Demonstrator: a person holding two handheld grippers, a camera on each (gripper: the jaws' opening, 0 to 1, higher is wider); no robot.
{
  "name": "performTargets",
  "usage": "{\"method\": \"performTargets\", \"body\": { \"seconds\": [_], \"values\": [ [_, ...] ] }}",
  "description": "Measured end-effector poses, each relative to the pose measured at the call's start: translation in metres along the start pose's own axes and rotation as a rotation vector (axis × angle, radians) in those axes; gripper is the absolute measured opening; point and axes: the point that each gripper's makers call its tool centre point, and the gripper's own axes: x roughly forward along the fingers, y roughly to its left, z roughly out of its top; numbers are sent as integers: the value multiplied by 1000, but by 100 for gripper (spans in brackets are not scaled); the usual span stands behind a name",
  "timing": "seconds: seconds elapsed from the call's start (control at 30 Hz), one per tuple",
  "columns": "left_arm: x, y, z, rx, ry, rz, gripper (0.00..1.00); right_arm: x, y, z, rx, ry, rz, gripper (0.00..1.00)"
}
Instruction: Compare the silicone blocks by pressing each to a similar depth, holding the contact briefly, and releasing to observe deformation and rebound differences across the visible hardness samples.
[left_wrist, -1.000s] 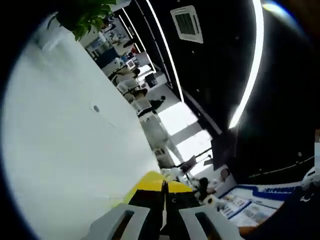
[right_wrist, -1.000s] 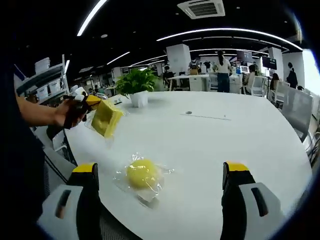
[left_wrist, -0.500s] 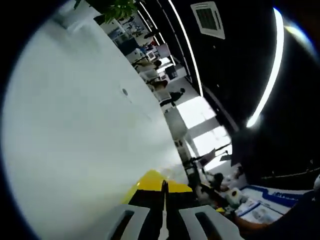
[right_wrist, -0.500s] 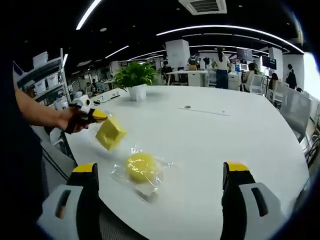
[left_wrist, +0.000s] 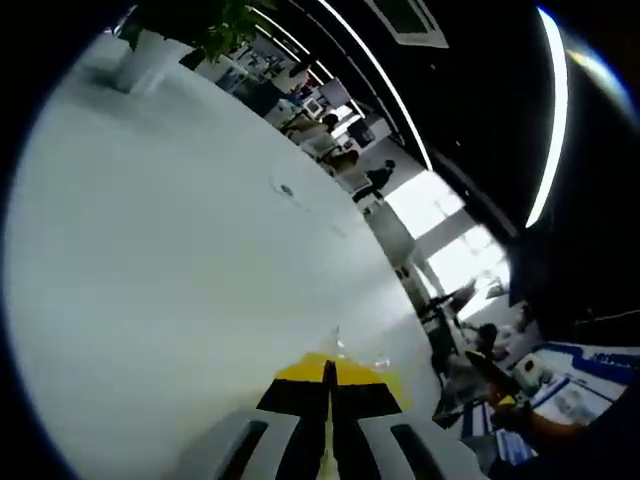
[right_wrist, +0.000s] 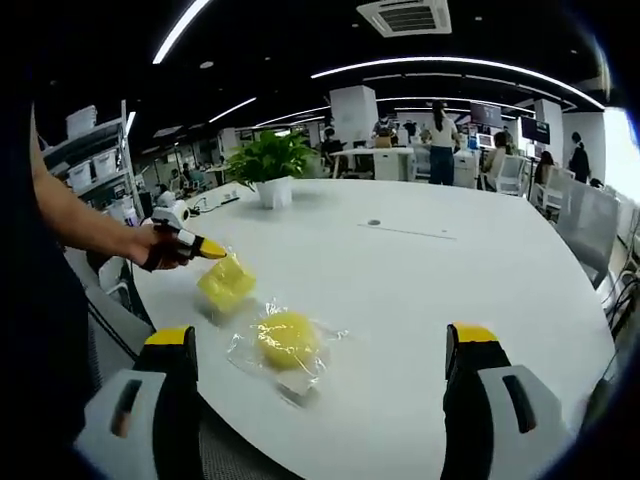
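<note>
1. In the right gripper view, the right gripper (right_wrist: 320, 400) hovers over the near edge of the white table (right_wrist: 450, 270) — its jaws spread wide, nothing between them.
2. A round yellow block (right_wrist: 285, 338) in a clear wrapper lies on the table between those jaws, just ahead of them.
3. The left gripper (right_wrist: 200, 249), held in a hand (right_wrist: 150, 245), pinches a yellow square block (right_wrist: 226, 284) in plastic down at the tabletop, just beside the round one.
4. In the left gripper view, the jaws meet on that yellow square block (left_wrist: 345, 371).
5. A potted plant (right_wrist: 268, 165) stands farther back.
</note>
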Motion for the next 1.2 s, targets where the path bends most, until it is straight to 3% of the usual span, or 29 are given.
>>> {"method": "performTargets", "body": {
  "seconds": [0.3, 0.4, 0.5, 0.73, 0.77, 1.13, 1.2],
  "values": [
    [3, 12, -11, 96, 29, 57, 0, 1, -6, -16, 20, 33, -1, 97],
    [4, 18, -20, 168, 63, 89, 0, 1, -8, -22, -3, 67, -13, 97],
    [7, 19, -22, 131, 62, 91, 0, 1, -10, -22, 1, 65, -19, 97],
    [8, 34, -30, 189, 95, 162, 0, 3, -14, -27, 25, 74, -28, 97],
    [7, 40, -33, 217, 112, 199, 0, 2, -15, -28, 22, 73, -30, 97],
    [10, 43, -37, 203, 81, 185, 0, 4, -13, -31, 33, 77, -33, 97],
    [8, 42, -34, 272, 63, 179, 5, 3, -17, -35, 11, 96, -56, 97]
  ]
}}
